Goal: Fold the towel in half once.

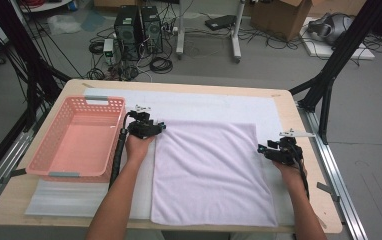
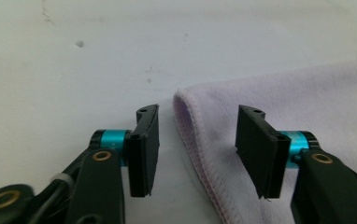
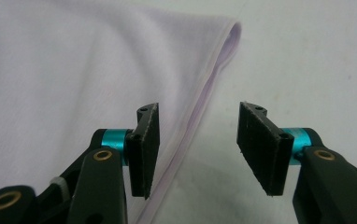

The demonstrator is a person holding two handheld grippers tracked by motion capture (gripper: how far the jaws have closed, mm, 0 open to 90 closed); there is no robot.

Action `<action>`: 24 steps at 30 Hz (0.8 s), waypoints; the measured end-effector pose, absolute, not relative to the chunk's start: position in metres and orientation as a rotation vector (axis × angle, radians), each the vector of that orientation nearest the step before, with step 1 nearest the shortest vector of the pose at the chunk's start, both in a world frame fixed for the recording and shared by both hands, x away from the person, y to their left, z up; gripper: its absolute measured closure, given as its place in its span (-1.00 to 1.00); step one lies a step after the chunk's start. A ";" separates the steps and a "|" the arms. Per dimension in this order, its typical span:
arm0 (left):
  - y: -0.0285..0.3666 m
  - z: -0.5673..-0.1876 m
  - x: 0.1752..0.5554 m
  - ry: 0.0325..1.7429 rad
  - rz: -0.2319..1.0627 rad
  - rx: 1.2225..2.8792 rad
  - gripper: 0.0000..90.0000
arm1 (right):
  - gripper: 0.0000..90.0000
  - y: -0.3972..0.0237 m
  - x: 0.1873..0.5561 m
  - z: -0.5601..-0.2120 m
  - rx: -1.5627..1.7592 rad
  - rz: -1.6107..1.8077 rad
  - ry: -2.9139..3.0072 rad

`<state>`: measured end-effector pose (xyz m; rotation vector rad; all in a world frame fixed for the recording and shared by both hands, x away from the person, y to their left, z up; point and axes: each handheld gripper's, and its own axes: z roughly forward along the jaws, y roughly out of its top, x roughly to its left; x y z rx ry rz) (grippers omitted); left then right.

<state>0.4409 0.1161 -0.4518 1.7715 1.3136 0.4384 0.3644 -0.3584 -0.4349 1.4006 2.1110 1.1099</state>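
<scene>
A pale lilac towel lies folded flat on the white mat, its far left corner and right edge close to the grippers. My left gripper sits at the towel's far left corner; in the left gripper view it is open, the hemmed corner lying between the jaws with no pad touching it. My right gripper is at the towel's right edge, about halfway along. In the right gripper view it is open, the layered edge running under its left pad and bare mat under the gap.
A pink plastic basket stands on the table's left side, nothing in it. A white foam mat covers most of the wooden table. Beyond the far edge are computers, cables and a black frame on the floor.
</scene>
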 end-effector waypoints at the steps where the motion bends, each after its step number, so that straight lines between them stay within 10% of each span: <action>1: 0.115 -0.453 0.442 1.320 0.439 1.777 0.05 | 0.09 -0.358 0.369 -0.434 1.395 1.110 2.110; 11: 0.105 -0.452 0.440 1.245 0.455 1.861 0.68 | 0.05 -0.332 0.437 -0.445 1.410 0.986 2.179; 14: 0.105 -0.451 0.441 1.250 0.435 1.855 0.90 | 0.89 -0.332 0.442 -0.447 1.385 1.025 2.172; 24: 0.108 -0.450 0.447 1.275 0.556 1.748 0.91 | 0.92 -0.338 0.448 -0.441 1.310 1.048 2.023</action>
